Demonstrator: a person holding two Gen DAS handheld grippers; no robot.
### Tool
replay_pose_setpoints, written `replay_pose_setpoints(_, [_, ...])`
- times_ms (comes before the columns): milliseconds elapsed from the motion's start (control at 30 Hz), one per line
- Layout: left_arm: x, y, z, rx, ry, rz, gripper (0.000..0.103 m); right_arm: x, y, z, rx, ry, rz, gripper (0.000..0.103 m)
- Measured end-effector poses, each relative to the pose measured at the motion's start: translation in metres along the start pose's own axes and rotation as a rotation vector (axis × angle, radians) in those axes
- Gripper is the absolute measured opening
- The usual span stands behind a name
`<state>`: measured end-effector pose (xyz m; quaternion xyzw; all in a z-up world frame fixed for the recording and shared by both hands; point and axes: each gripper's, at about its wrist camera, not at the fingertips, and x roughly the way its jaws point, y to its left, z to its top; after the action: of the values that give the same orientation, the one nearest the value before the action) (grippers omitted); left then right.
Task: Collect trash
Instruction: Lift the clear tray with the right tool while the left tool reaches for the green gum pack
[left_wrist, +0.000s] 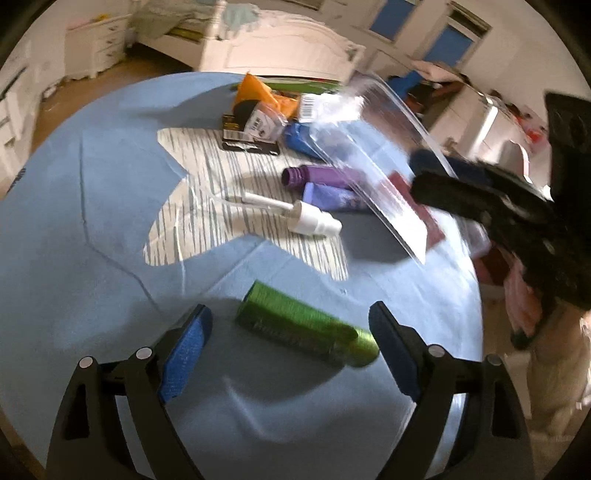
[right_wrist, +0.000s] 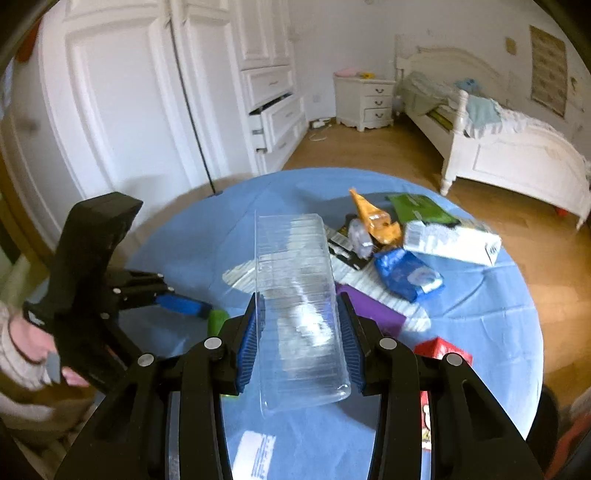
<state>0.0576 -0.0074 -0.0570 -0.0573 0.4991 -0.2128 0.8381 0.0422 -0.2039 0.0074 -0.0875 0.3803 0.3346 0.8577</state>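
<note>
Right-wrist view, frame centre: my right gripper (right_wrist: 300, 334) pinches the clear, ribbed plastic tray (right_wrist: 295, 280) by its long walls; light, flimsy, slippery. Left gripper (left_wrist: 291, 354) gapes wide around the green cylindrical bottle (left_wrist: 303, 328).

Light: daylight, a bright patch on the blue tablecloth (left_wrist: 92, 221).
Shadows: soft, dark beneath the objects.
Blur: motion smear, both views.
Edges: fisheye bending, black vignette.

near left of table (left_wrist: 66, 236): bare blue cloth, open passage
near centre: green bottle (left_wrist: 306, 325) lies between the left gripper (left_wrist: 291, 354) fingers
far right: wrappers, box (right_wrist: 450, 240), purple bottle (left_wrist: 317, 175) crowd together
right: clear tray (right_wrist: 299, 302) blocks
</note>
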Motion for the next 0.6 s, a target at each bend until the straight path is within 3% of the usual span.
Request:
replay_pose_setpoints(67, [0.002, -0.006, 0.001, -0.017, -0.012, 0.063, 0.08, -0.002, -0.006, -0.008, 0.028, -0.009, 0.01, 0.04])
replay_pose_setpoints(133, [0.003, -0.011, -0.001, -0.022, -0.018, 0.157, 0.065, -0.006, -0.01, -0.014, 0.049, -0.02, 0.016, 0.04])
replay_pose_setpoints(200, [0.0, -0.009, -0.004, -0.046, -0.029, 0.214, 0.04, -0.013, -0.012, -0.02, 0.062, -0.036, 0.017, 0.04])
replay_pose_setpoints(400, [-0.018, 0.003, -0.028, -0.154, -0.062, 0.205, 0.038, -0.028, -0.016, -0.037, 0.089, -0.075, 0.017, 0.04])
replay_pose_setpoints(533, [-0.023, -0.003, -0.045, -0.184, -0.132, 0.21, 0.038, -0.031, -0.017, -0.049, 0.122, -0.095, 0.06, 0.04])
replay_pose_setpoints(600, [-0.025, -0.004, -0.051, -0.203, -0.161, 0.168, 0.028, -0.03, -0.017, -0.056, 0.133, -0.101, 0.075, 0.04])
